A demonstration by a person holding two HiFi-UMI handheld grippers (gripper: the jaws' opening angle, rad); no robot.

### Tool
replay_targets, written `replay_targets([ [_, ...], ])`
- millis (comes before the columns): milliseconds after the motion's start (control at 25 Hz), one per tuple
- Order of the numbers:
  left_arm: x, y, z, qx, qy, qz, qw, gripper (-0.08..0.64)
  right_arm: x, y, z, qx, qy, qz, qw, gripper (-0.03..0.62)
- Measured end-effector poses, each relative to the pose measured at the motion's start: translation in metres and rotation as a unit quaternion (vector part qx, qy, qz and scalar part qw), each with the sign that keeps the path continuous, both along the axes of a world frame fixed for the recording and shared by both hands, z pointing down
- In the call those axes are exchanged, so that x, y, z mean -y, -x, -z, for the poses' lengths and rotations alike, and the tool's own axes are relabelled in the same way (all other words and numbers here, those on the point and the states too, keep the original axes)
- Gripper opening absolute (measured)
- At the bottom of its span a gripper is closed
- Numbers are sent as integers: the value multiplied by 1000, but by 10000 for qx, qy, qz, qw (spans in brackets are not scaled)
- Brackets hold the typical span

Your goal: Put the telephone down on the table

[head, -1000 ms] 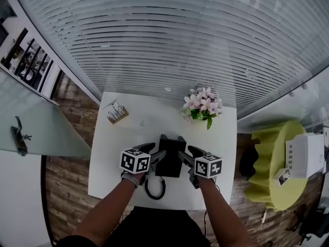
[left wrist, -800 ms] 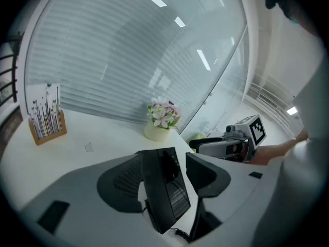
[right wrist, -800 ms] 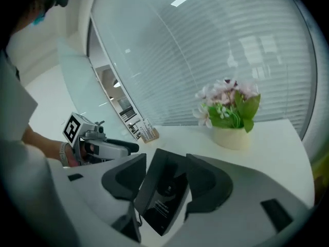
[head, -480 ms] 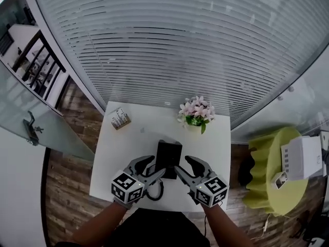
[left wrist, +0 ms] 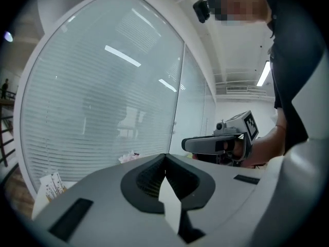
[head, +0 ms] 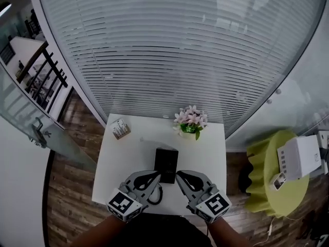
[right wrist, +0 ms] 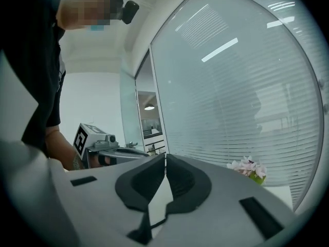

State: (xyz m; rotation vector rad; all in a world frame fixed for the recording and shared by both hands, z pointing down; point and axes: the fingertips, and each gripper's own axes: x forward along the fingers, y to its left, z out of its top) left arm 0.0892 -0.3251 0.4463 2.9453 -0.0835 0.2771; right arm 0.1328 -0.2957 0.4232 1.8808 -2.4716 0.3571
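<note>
The black telephone point(head: 166, 164) lies flat on the white table point(head: 128, 158), and its dark cord point(head: 156, 195) loops toward the near edge. Both grippers hang above the table's near edge, clear of the phone. My left gripper point(head: 156, 176) is on the phone's near left and my right gripper point(head: 180, 175) on its near right. Both have just been closing and now stand shut with nothing between the jaws. In the left gripper view the left gripper's jaws point(left wrist: 164, 156) meet, with the right gripper point(left wrist: 216, 144) beyond them. The right gripper view shows its own shut jaws point(right wrist: 165, 157) and the left gripper point(right wrist: 110, 151).
A pot of pink flowers point(head: 189, 120) stands at the table's far edge and a small card holder point(head: 121, 129) at the far left corner. A yellow-green round stand point(head: 267, 179) with a white box point(head: 295, 158) is to the right. Glass walls with blinds rise behind.
Both grippers have risen off the telephone's sides and drawn back toward me. Their jaws went from wide open to shut. The telephone stays on the table.
</note>
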Motion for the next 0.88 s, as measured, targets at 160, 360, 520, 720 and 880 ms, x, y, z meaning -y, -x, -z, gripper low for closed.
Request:
replay_targets([
  [160, -7, -1, 22, -339, -62, 61, 9994, 9, -5, 5, 16, -97, -169, -26, 9998, 23],
  [360, -16, -6, 33, -416, -135, -91, 9990, 9, -8, 8, 21, -196, -206, -60, 9996, 23],
  [520, -23, -7, 37, -454, -160, -227, 9986, 9, -12, 9, 21, -173, -199, -117, 9996, 23],
  [720, -27, -8, 40, -510, -195, -249, 9982, 9, -13, 10, 21, -121, -192, -127, 9997, 23],
  [880, -29, -8, 37, -457, -143, -242, 9986, 9, -14, 12, 23, -120, -217, -108, 9996, 23],
])
